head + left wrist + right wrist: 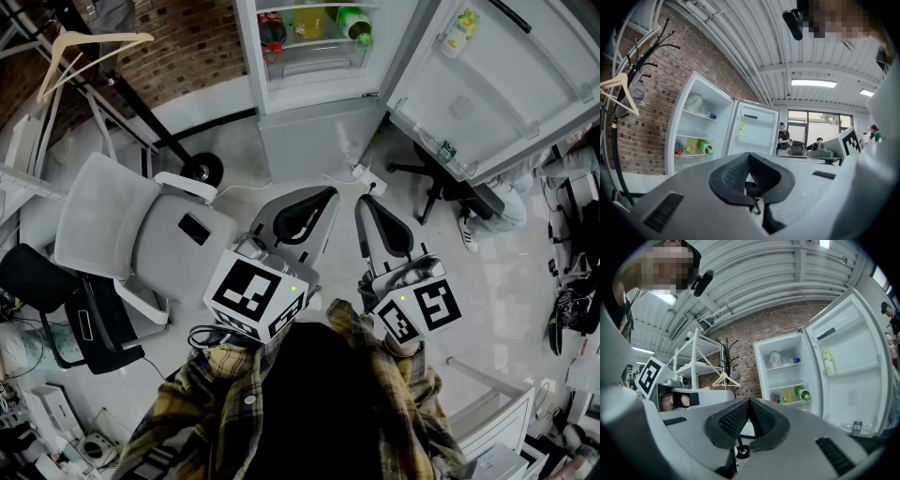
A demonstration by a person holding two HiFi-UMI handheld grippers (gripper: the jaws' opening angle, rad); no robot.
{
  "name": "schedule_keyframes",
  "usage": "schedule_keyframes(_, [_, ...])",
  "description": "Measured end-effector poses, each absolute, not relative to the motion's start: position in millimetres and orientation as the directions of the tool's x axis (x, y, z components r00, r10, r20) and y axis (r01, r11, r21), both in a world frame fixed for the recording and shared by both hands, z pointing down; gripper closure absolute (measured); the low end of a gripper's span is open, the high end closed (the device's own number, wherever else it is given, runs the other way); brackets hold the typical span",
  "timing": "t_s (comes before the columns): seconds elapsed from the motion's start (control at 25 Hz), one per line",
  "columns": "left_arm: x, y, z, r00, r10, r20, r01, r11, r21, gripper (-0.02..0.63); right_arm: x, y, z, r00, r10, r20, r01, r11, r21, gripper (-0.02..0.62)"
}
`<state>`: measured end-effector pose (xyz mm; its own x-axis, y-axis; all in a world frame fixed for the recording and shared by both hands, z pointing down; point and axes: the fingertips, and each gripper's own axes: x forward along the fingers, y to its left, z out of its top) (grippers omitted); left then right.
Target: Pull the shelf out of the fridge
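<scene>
Left tongs point(328, 194), right tongs point(362, 200) closed, fridge point(314, 122) open

The left gripper point(324, 194) and the right gripper point(362, 200) are held side by side, low in front of the person's body. Both point forward, their tips leaning toward each other. Each one's jaws are pressed together tip to tip, gripping nothing.

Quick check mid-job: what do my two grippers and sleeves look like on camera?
The left gripper and right gripper have pale grey tapered shells, with black textured pads lining the jaws. Each carries a white cube printed with black square markers and showing a small green light. The sleeves are yellow and dark plaid.
</scene>
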<state>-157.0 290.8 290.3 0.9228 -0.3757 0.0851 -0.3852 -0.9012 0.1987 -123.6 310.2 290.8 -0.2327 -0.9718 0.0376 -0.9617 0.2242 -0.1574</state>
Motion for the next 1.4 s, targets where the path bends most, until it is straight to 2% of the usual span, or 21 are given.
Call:
schedule_keyframes(0.96, [-142.0, 321.1, 291.1, 0.894, -0.441, 0.081, -0.449, -0.872, 0.196, 0.603, -103.6, 341.3, 296.7, -0.289, -0.957, 0.03, -0.941, 0.279, -0.19, 0.578])
schedule_keyframes(1.4, [-121.7, 281.0, 292.5, 0.895, -0.439, 0.081, -0.446, -0.875, 0.187, 0.603, -85.1, 301.6, 299.4, -0.288, -0.957, 0.02, -0.939, 0.279, -0.201, 0.578])
